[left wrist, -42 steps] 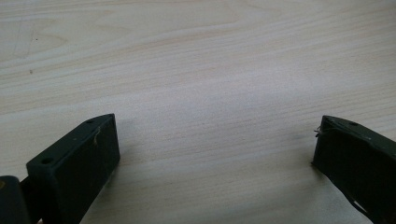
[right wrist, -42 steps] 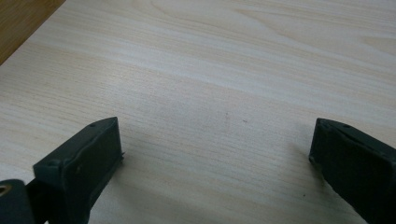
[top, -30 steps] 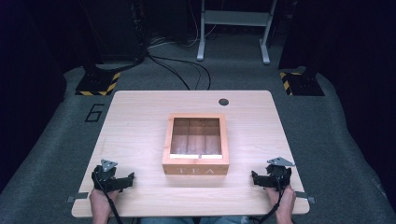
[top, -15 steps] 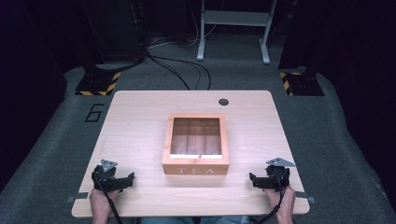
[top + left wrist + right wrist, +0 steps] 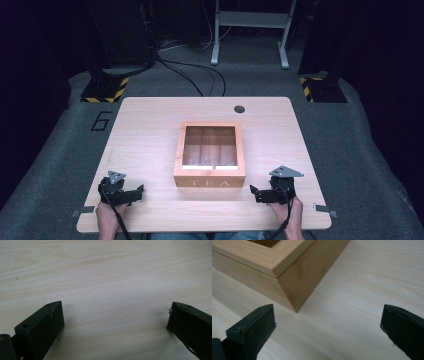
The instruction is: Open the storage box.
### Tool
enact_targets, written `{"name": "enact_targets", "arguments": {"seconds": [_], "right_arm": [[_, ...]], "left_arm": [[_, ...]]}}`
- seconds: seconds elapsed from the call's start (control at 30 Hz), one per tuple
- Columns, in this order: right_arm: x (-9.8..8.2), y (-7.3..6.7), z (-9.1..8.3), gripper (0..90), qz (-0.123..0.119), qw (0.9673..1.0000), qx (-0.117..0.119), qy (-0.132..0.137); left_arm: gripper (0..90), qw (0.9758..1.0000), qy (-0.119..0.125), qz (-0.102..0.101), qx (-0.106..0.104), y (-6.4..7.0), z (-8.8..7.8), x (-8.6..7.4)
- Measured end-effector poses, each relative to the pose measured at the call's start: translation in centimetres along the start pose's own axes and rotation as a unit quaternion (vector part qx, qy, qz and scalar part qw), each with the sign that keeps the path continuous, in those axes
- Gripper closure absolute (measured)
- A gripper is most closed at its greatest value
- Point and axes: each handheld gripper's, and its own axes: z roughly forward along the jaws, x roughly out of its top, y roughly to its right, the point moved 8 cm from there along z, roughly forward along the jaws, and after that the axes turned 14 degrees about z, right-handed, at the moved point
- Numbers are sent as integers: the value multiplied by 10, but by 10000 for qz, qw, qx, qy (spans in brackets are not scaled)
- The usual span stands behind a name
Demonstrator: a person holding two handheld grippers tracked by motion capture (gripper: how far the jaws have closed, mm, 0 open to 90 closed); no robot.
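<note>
Left tongs sit released and empty, left of the wooden tea box at mid-table; right tongs, likewise spread and empty, aim at the box's near right corner. Nothing is gripped, so any handling of the box apparently remains undone.

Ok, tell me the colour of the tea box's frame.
Light natural wood; the tea box shows best in the high view.
</note>
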Motion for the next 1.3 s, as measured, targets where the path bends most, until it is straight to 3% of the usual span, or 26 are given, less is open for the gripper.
{"name": "enact_targets", "arguments": {"seconds": [0.17, 0.43, 0.63, 0.87, 1.07, 1.3], "right_arm": [[6, -19, 7, 0, -151, 9997, 189, -27], [10, -37, 17, 2, -309, 9989, 348, -21], [13, -46, 25, 124, -355, 9985, 418, -20], [16, -52, 29, 187, -453, 9981, 428, 37], [17, -56, 29, 306, -605, 9972, 428, 99], [17, -55, 28, 339, -633, 9971, 405, 148]], "left_arm": [[2, 10000, -1, 2, 0, 0, 0, 0], [2, 10000, 1, 1, 0, 0, 0, 0], [2, 10000, 2, 2, -1, 0, 0, 0], [2, 10000, 1, 2, 1, 0, 0, 0], [2, 10000, 1, 5, 4, 0, 0, 0], [2, 10000, 2, 3, 1, 0, 0, 0]]}}
